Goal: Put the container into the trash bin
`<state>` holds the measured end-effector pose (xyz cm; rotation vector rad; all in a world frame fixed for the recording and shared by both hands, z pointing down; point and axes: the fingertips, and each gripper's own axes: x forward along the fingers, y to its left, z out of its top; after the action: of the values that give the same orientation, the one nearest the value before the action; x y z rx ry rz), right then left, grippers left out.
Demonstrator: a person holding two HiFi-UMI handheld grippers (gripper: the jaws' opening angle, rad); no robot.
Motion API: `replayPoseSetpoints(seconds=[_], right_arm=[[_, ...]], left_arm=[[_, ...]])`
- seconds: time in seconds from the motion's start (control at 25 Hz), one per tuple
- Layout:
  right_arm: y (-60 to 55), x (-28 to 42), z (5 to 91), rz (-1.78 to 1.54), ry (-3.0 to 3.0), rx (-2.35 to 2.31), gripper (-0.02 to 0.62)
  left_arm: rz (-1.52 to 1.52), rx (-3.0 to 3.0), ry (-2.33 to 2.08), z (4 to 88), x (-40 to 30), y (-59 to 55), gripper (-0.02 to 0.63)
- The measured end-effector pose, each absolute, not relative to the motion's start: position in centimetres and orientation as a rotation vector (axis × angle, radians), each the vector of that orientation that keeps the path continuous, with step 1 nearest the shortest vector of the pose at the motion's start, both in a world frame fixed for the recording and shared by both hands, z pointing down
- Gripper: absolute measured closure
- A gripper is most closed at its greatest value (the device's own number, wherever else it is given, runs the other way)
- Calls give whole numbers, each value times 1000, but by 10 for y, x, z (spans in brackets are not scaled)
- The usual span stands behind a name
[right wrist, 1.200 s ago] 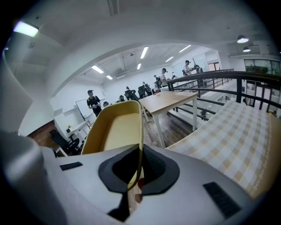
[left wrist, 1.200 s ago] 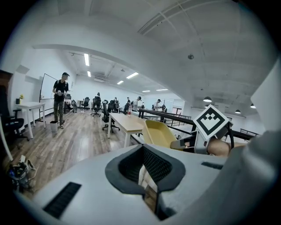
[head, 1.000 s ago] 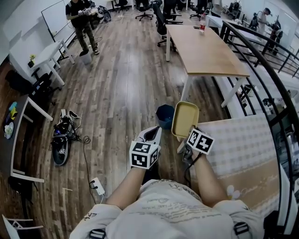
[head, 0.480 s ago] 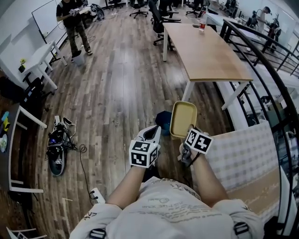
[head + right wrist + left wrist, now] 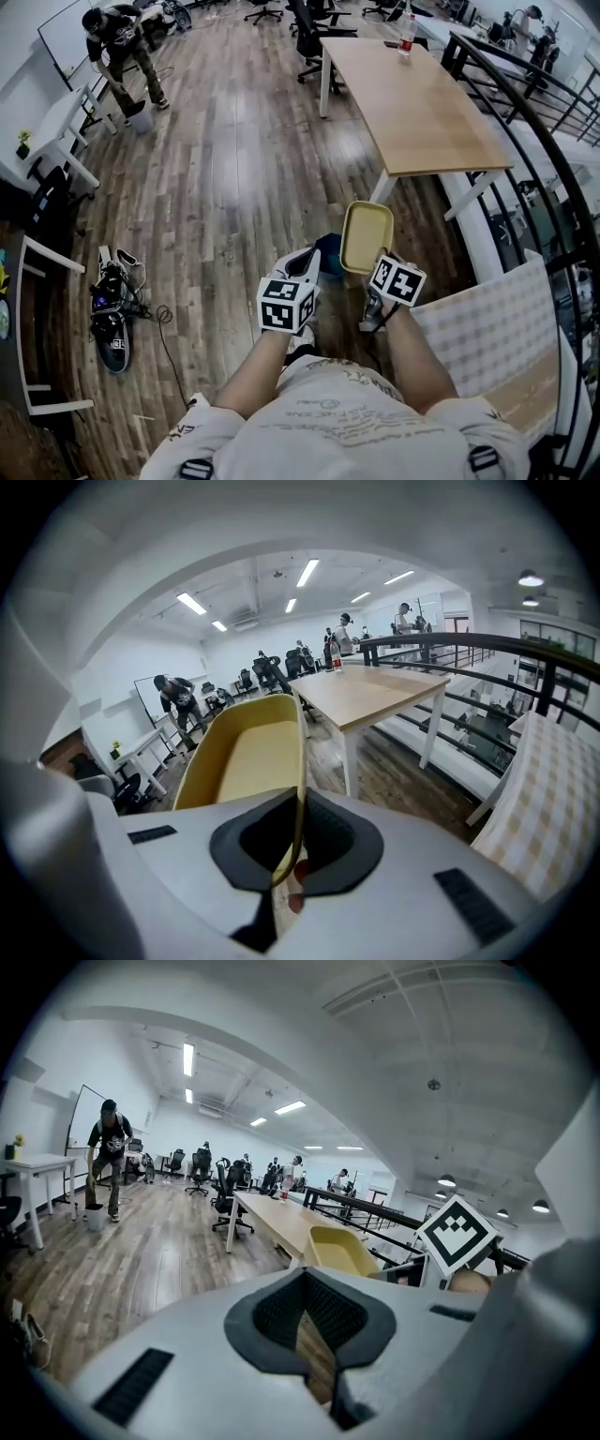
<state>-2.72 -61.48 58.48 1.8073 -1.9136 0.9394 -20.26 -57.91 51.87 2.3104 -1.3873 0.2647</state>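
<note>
- The right gripper [image 5: 372,273] has its fingers [image 5: 339,838] closed on the near rim of the yellow container [image 5: 367,234]. The thin wall of the container is pinched between the two dark pads.
- From that grip the container [image 5: 246,754] stands up and away past the fingertips. Its open hollow faces the side of the left gripper.
- The left gripper [image 5: 310,259] has its fingers [image 5: 272,1312] brought together at the tips, with nothing between them. Only wooden floor shows through the slit behind the tips.
- In the left gripper view the container [image 5: 339,1249] sits just beyond and to the right of the fingertips. The right gripper's marker cube [image 5: 457,1232] is further right.
- The dark blue trash bin [image 5: 328,255] stands on the floor just ahead of both sets of fingertips, in the gap between them. The left fingers and the bottom edge of the container hide part of it.
- The container is clear of the bin, held above and beside it.
- A long wooden table [image 5: 412,103] lies well beyond the right fingertips, and a bottle [image 5: 406,33] stands at its far end.
- A checked cloth [image 5: 478,319] spreads out to the right of the right fingers.
- Shoes and cables [image 5: 112,300] lie on the floor far to the left of the left fingers.
- A person [image 5: 117,42] stands far off beyond them.
</note>
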Motion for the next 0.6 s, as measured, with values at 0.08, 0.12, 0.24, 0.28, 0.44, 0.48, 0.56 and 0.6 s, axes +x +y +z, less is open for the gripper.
replayPoseSetpoints(seconds=[0.08,0.12,0.24,0.28,0.44,0.48,0.56,0.6], right_arm=[[-631,-29,588,948,-1892,1811,591],[-637,-30,591,959,-1880,1811,591],[-655,-31,603,1002,-1842,1807,591],[-660,-29,610,1013,-1826,1801,591],[-675,-21,651,1065,-1750,1763,592],[-680,-21,664,1075,-1734,1753,591],[-693,-22,694,1089,-1705,1728,591],[-699,-22,710,1097,-1689,1715,591]], left_arm=[[279,2303,-1363,526,-205,-596,601],[292,2298,-1350,531,-205,-604,601],[323,2267,-1304,551,-205,-624,601],[333,2254,-1289,558,-203,-629,601],[398,2193,-1235,602,-194,-643,601],[411,2172,-1229,616,-194,-648,601],[428,2128,-1225,645,-197,-661,601],[436,2108,-1225,658,-198,-666,601]])
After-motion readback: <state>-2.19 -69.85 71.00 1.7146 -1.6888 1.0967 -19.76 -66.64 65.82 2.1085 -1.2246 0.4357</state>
